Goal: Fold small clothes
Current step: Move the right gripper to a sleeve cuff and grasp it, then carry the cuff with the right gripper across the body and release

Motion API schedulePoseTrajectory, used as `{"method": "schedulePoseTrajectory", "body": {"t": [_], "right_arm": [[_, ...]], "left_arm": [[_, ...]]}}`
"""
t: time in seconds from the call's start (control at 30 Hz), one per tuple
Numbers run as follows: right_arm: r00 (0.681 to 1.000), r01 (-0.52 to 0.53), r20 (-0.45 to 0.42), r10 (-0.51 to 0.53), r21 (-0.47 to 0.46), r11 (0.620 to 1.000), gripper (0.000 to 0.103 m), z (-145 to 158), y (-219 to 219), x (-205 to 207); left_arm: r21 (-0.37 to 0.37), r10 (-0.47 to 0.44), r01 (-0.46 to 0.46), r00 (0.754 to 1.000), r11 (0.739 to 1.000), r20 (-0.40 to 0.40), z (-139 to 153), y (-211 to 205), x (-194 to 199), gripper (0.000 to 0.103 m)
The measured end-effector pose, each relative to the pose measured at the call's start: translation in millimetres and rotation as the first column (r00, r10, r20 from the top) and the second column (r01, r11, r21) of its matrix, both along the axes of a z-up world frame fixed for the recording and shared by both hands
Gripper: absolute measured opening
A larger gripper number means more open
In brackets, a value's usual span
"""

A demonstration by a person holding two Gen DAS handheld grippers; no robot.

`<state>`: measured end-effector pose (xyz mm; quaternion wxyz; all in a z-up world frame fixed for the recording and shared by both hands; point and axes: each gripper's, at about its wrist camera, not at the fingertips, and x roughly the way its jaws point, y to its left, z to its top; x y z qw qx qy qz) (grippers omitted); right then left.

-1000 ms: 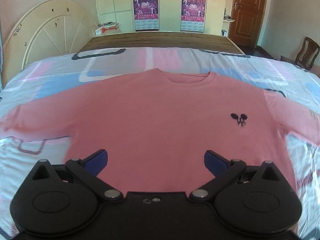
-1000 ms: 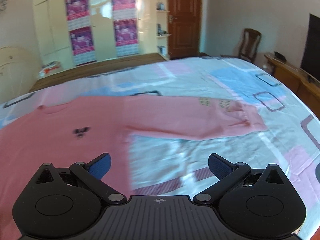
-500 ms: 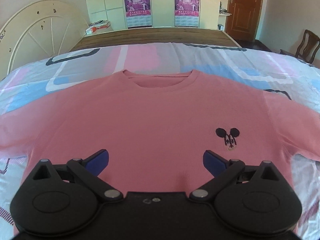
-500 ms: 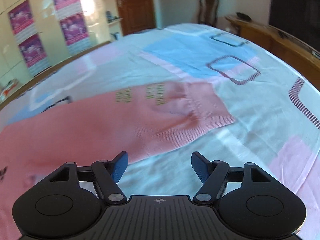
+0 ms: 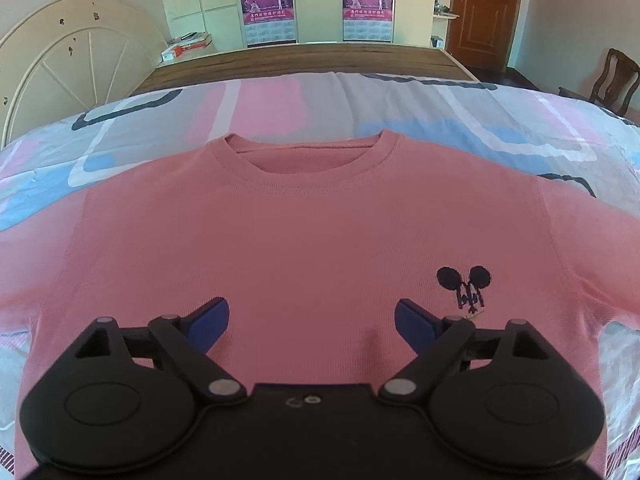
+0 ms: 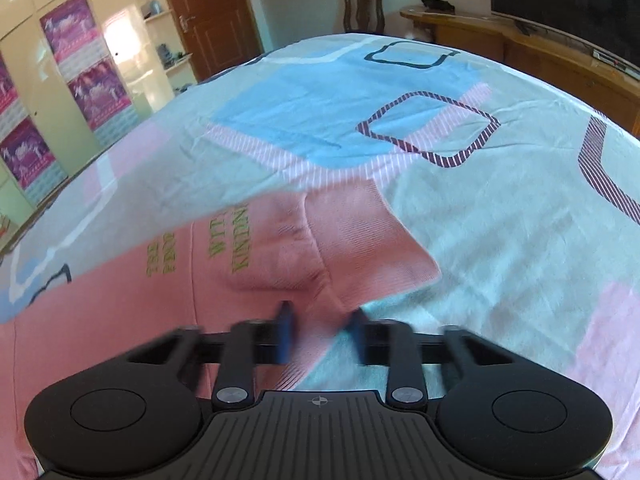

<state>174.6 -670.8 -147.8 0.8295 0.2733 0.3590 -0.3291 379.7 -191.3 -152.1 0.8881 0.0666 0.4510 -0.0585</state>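
The bed (image 5: 520, 128), under a sheet of pink, blue and grey blocks, fills the middle of both views. The shirt (image 5: 312, 232), pink, lies flat and face up on it, filling the centre of the left view with its collar toward the top of the frame. A small black mouse-head mark (image 5: 464, 286) sits at centre right of that view. The sleeve (image 6: 280, 248) runs from the lower left to the centre of the right view, with green lettering across it, and its ribbed cuff (image 6: 360, 240) lies at mid-frame.

The left gripper (image 5: 311, 318) is at the bottom of its frame over the lower chest of the shirt, blue fingers spread wide, holding nothing. The right gripper (image 6: 322, 334) is at the bottom centre of its frame, its fingers drawn near together with the near edge of the cuff between them; they are blurred, and I cannot tell whether they pinch the cloth.
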Motion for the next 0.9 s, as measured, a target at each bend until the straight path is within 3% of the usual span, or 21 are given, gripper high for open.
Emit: {"method": "schedulePoseTrajectory", "body": {"t": [0.07, 0.23, 0.37, 0.43, 0.53, 0.67, 0.9], "right_arm": [[1.0, 0.008, 0.015, -0.008, 0.001, 1.0, 0.011, 0, -2, 2], [0.997, -0.034, 0.066, 0.039, -0.076, 0.997, 0.009, 13, 8, 13], [0.979, -0.146, 0.125, 0.164, -0.137, 0.98, 0.009, 41, 43, 33], [0.954, -0.23, 0.161, 0.253, -0.149, 0.962, 0.009, 57, 71, 48], [0.893, -0.369, 0.203, 0.402, -0.179, 0.912, 0.009, 77, 125, 75], [0.776, -0.552, 0.249, 0.58, -0.176, 0.815, 0.009, 91, 209, 111], [0.594, -0.779, 0.21, 0.776, -0.09, 0.621, 0.009, 64, 349, 150]], "left_arm": [[-0.001, 0.0, 0.0, 1.0, 1.0, -0.004, -1, 2, 2, 0.086], [-0.011, 0.001, -0.001, 1.0, 1.0, -0.012, -2, 6, 5, 0.078], [-0.02, 0.01, -0.01, 1.0, 1.0, -0.001, 4, 13, 6, 0.077], [-0.016, 0.02, -0.02, 1.0, 1.0, 0.01, 9, 17, 5, 0.077], [-0.017, 0.051, -0.05, 0.998, 0.999, 0.024, 18, 31, 4, 0.077], [-0.021, 0.111, -0.111, 0.993, 0.994, 0.037, 27, 58, 2, 0.078], [-0.056, 0.191, -0.19, 0.981, 0.98, 0.022, 25, 104, 1, 0.08]]}}
